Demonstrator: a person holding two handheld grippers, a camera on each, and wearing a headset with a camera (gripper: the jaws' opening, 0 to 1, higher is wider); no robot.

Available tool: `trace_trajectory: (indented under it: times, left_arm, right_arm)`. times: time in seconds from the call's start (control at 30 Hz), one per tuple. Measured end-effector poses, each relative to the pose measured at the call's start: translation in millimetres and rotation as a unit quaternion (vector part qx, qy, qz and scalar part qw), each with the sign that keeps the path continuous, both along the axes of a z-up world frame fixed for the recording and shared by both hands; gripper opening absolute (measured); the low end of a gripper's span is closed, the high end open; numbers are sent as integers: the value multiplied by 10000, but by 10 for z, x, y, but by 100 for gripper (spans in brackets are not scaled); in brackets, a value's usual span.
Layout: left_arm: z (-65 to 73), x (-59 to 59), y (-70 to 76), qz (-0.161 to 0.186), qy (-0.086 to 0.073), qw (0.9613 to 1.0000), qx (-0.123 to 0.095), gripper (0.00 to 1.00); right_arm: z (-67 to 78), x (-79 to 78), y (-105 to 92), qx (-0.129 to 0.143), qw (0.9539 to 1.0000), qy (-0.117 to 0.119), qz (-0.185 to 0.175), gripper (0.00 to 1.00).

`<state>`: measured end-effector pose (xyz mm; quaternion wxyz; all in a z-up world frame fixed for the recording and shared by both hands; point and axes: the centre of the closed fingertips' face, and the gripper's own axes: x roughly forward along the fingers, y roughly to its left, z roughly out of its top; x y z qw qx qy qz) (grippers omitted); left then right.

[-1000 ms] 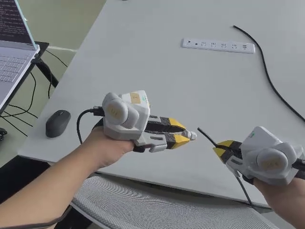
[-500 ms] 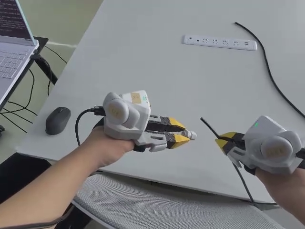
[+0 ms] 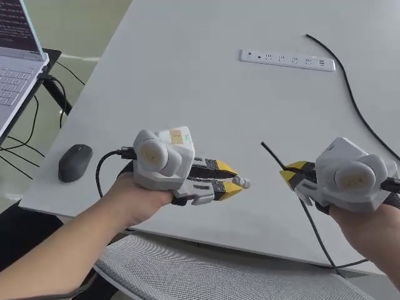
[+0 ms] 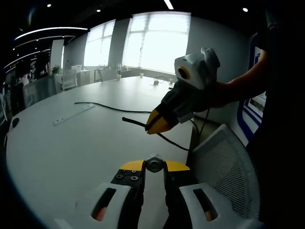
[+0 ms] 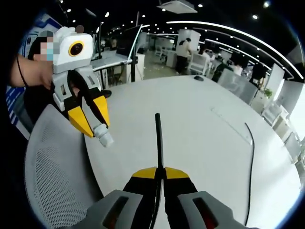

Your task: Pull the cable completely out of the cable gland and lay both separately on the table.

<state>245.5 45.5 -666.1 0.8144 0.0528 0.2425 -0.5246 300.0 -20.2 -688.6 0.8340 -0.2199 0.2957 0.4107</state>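
Cable gland (image 3: pixel 245 182): small, pale grey, rounded; pinched at the tips of my left gripper (image 3: pixel 232 178), jaws closed to its width, above the smooth white table (image 3: pixel 187 94) at its near edge. Cable (image 3: pixel 271 155): thin, black, free of the gland; clamped tight in my right gripper (image 3: pixel 289 173), short stub pointing far-left.

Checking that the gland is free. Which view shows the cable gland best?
Right gripper view: the cable gland sticks out side-on from the left claw, apart from the cable. Left gripper view shows it end-on; head view, tiny.
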Motion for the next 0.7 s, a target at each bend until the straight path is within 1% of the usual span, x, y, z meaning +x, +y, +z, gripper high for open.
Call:
trace_trajectory:
  times: [0.03,0.1,0.2,0.33,0.4,0.5,0.63,0.7]
  left_arm:
    - [12,-1,19,-2,-1,10000,-36,15]
    - [21,-9,40,-43,-38,10000,-35,15]
    - [13,-15,76,-68,-37,10000,-55,15]
    - [-29,-30,134,-83,12,9999,-130,15]
    - [-46,-37,150,-89,23,9999,-129,15]
    - [-88,-52,222,-73,54,9999,-129,15]
    - [-134,-44,295,-34,96,9998,-160,15]
    - [-170,-35,337,-28,107,9998,-147,15]
  right_arm:
    - [4,14,6,-21,10000,-6,-24,0]
    - [19,47,27,11,9999,21,-118,0]
    - [42,74,84,8,9999,20,-158,0]
    - [56,127,164,-36,9998,9,-173,0]
    - [50,167,222,-68,9998,20,-176,0]
    - [40,212,305,-86,9998,31,-155,0]
    - [16,278,420,-158,9998,41,-107,0]
    - [22,317,480,-137,9998,64,-105,0]
